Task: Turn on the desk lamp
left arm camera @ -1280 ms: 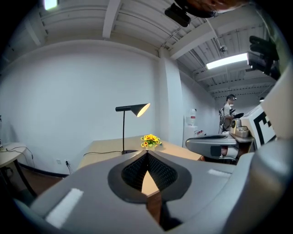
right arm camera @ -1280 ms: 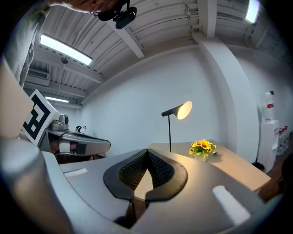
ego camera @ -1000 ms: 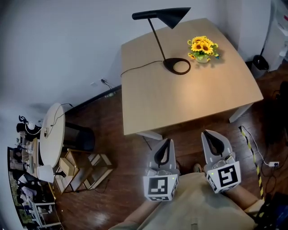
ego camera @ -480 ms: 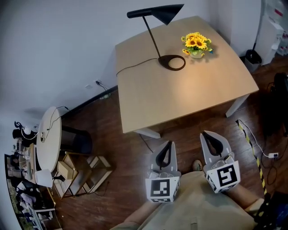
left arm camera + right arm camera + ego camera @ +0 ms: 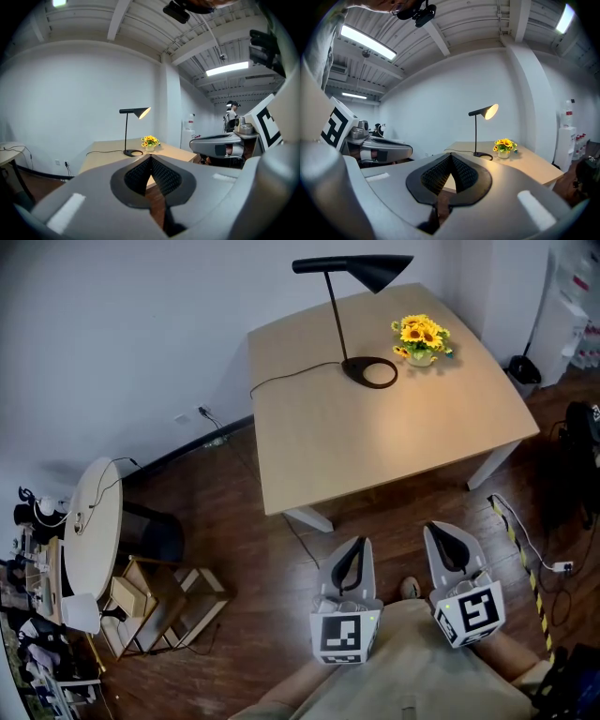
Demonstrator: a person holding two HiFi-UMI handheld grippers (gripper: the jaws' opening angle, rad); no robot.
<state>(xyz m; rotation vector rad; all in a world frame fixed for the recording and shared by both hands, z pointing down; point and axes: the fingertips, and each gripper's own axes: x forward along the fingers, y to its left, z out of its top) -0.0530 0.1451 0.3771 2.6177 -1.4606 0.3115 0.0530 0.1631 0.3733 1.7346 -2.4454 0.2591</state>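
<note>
A black desk lamp (image 5: 354,296) stands at the far side of a light wood table (image 5: 394,442), its shade glowing (image 5: 142,111) (image 5: 489,111) and a warm patch of light on the tabletop. Its ring base (image 5: 369,372) sits beside a small pot of sunflowers (image 5: 421,338). Both grippers are held close to the person's body, well short of the table. My left gripper (image 5: 351,557) (image 5: 150,158) is shut with nothing in it. My right gripper (image 5: 454,546) (image 5: 451,156) is likewise shut and empty.
The lamp's cord (image 5: 291,371) runs off the table's left edge toward a wall socket (image 5: 202,413). A round white side table (image 5: 89,540) and a wooden rack (image 5: 164,601) stand at the left on the dark wood floor. Cables (image 5: 534,554) lie at the right.
The head view has shifted a little, so the table and lamp sit slightly further right in it. Both grippers stay shut near the body.
</note>
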